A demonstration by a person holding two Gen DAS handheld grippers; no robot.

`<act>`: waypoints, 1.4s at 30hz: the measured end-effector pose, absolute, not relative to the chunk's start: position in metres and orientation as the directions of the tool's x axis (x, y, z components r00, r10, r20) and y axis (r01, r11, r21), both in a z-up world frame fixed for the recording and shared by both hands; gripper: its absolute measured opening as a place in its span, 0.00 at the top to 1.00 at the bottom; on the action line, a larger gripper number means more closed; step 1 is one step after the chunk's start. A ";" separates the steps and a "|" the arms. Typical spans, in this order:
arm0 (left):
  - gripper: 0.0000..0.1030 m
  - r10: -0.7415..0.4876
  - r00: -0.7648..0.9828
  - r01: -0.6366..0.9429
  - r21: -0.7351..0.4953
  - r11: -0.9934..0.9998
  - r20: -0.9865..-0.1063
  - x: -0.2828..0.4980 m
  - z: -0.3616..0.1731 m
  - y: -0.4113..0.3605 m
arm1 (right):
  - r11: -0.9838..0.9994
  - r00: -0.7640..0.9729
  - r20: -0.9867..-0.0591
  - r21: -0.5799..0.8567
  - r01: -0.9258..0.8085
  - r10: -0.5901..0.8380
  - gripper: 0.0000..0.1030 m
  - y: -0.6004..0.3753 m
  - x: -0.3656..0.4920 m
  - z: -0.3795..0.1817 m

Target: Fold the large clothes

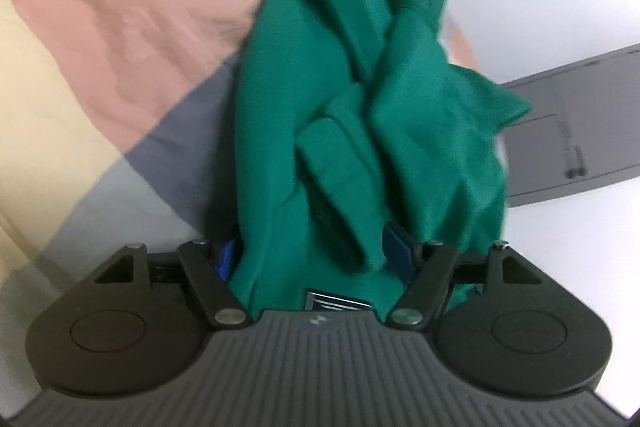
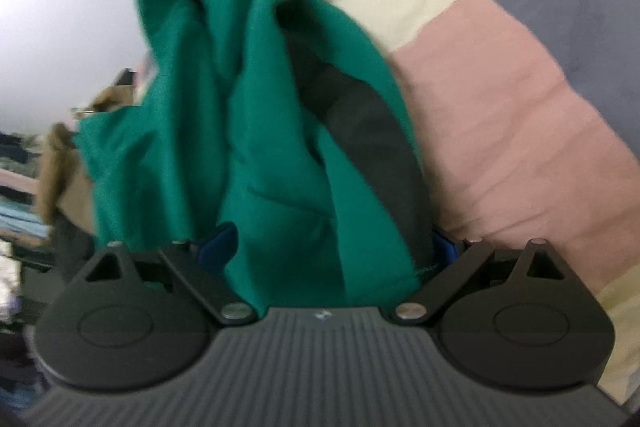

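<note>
A bunched green garment (image 1: 360, 99) rises in front of my left gripper (image 1: 312, 251). Its cloth is packed between the blue pads (image 1: 396, 247), and a dark label shows at the gripper's base. The left gripper is shut on the garment. In the right wrist view the same green garment (image 2: 248, 131), with a black band (image 2: 368, 131) running down it, lies between the jaws of my right gripper (image 2: 332, 245). Those jaws stand wide after opening, and the left blue pad (image 2: 220, 243) shows beside the cloth, not pressing into it. The right pad is mostly hidden.
Under the garment lies a bedsheet (image 1: 100, 27) in pink, cream and grey-blue patches, also on the right as the bedsheet (image 2: 520, 131). A grey panel (image 1: 572, 131) stands against the white wall. Piled clothes (image 2: 24, 187) and a brown garment (image 2: 60, 163) sit at the far left.
</note>
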State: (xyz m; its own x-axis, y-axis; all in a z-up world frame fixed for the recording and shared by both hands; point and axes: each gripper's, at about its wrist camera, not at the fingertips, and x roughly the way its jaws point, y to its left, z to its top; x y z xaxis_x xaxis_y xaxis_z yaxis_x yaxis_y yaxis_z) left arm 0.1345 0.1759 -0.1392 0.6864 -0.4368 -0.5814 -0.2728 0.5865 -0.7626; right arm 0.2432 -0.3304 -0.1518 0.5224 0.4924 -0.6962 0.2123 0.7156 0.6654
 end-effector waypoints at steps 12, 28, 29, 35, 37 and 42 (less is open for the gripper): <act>0.74 -0.347 0.606 -0.316 -0.618 0.720 -0.715 0.143 -0.149 0.152 | 0.811 0.476 -0.767 0.560 0.170 0.430 0.32 -0.316 0.251 -0.156; 0.93 -0.401 0.768 -0.204 -0.785 0.585 -0.499 0.077 -0.074 0.183 | 0.769 0.560 -0.636 0.639 -0.004 0.531 0.79 -0.327 0.202 -0.081; 0.94 -0.409 0.771 -0.194 -0.791 0.580 -0.488 0.072 -0.071 0.185 | 0.742 0.561 -0.610 0.671 -0.011 0.560 0.79 -0.332 0.199 -0.076; 0.94 -0.443 0.789 -0.140 -0.826 0.545 -0.426 0.047 -0.050 0.185 | 0.658 0.574 -0.503 0.748 -0.085 0.646 0.80 -0.341 0.178 -0.042; 0.94 -0.453 0.795 -0.123 -0.838 0.532 -0.404 0.036 -0.043 0.182 | 0.636 0.578 -0.472 0.764 -0.108 0.666 0.80 -0.346 0.167 -0.031; 0.94 -0.472 0.794 -0.069 -0.827 0.558 -0.384 0.010 -0.017 0.177 | 0.592 0.591 -0.398 0.787 -0.173 0.702 0.83 -0.363 0.139 -0.004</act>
